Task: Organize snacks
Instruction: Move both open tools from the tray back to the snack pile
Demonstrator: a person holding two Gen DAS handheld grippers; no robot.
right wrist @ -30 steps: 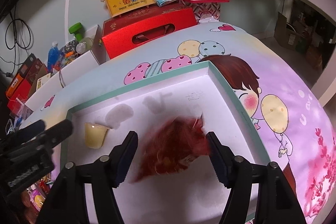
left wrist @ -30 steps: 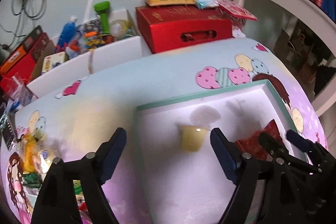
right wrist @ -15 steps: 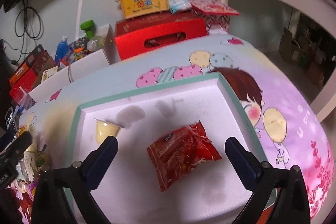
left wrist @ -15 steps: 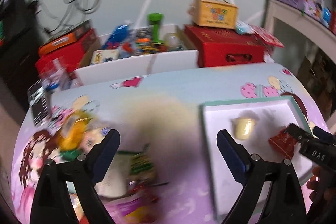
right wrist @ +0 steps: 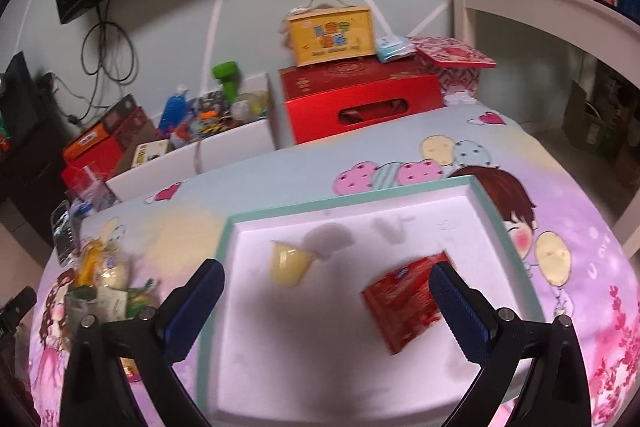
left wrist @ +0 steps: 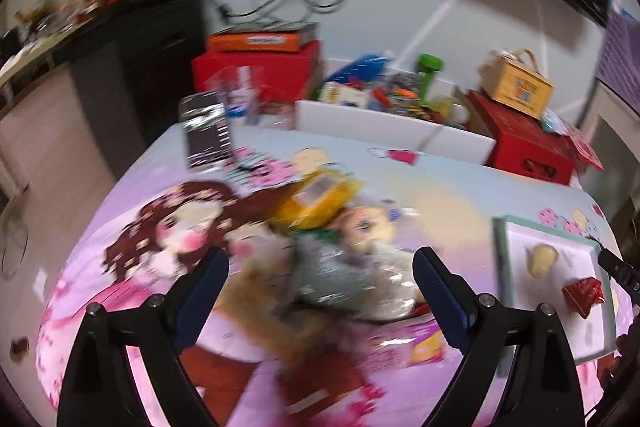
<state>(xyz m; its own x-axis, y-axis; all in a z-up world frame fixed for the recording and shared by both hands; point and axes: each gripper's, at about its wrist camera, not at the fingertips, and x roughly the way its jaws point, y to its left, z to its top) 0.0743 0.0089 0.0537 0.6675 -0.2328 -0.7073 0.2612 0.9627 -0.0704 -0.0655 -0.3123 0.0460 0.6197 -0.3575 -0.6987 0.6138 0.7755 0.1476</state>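
A white tray with a teal rim (right wrist: 352,205) lies on the cartoon tablecloth. In it are a yellow jelly cup (right wrist: 289,263) and a red snack packet (right wrist: 404,297). My right gripper (right wrist: 326,301) is open and empty above the tray's near part. My left gripper (left wrist: 320,293) is open and empty over a blurred pile of loose snacks (left wrist: 340,243), among them a yellow packet (left wrist: 316,197). The tray (left wrist: 502,267), cup (left wrist: 541,259) and red packet (left wrist: 585,291) show at the right of the left wrist view. The pile also shows in the right wrist view (right wrist: 106,287).
Behind the table stand a red carton (right wrist: 360,103) with a yellow gift box (right wrist: 330,35) on top, a white bin of toys and bottles (right wrist: 208,143) and a red-and-orange box stack (left wrist: 260,63). A dark phone-like object (left wrist: 208,137) lies at the table's far left.
My left gripper has swung left from over the tray to over the snack pile. My right gripper has let go of the red packet, opened wide and drawn back and left.
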